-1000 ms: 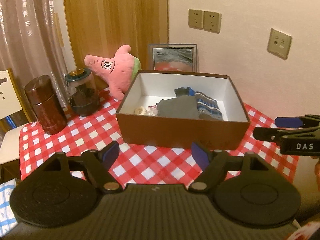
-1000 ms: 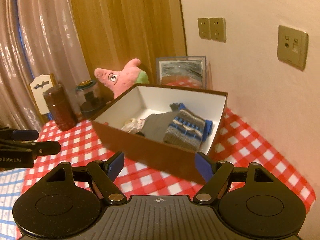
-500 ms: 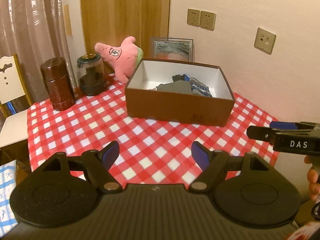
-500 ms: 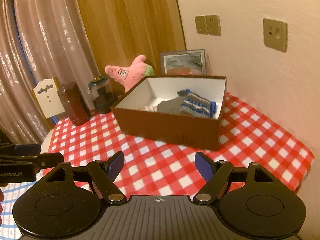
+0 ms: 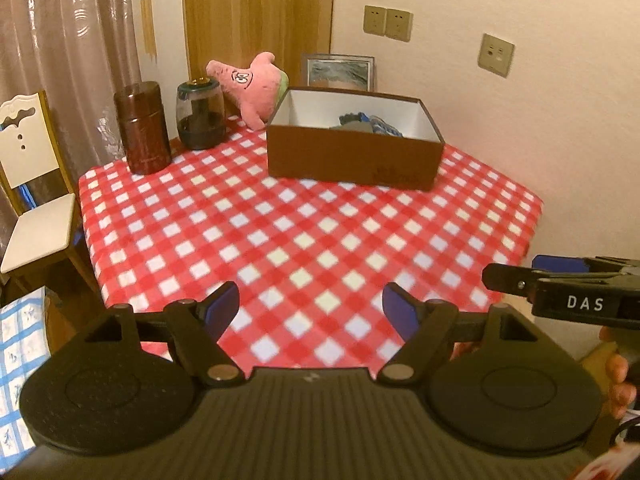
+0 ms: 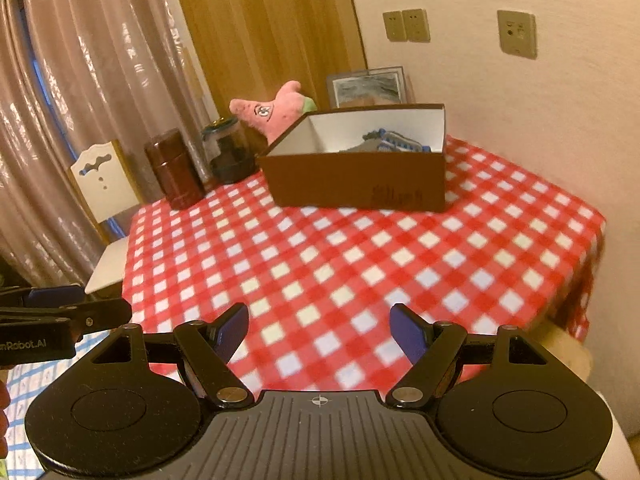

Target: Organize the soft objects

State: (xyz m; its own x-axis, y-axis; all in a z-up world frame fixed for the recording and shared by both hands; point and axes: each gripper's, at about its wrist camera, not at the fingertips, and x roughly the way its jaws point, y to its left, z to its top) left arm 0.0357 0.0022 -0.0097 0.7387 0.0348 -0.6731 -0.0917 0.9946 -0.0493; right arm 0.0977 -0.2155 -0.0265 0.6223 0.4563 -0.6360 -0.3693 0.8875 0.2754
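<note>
Pulling both tools, left tool (image 5: 310, 308) and right tool (image 6: 319, 328), released and empty, back to the table's (image 5: 304, 240) near edge; the box (image 5: 352, 160) is holding the clothes.

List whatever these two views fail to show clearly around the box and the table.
- Brown box floor: hidden by its near wall in both views; only the top of the striped knit item shows.
- Printed mark on the box front: too small and blurred to read.
- Pink starfish plush: lower part hidden behind the box in the right wrist view.
- Framed picture: its bottom is covered by the box.
- Right gripper: cut off by the left wrist view's edge.
</note>
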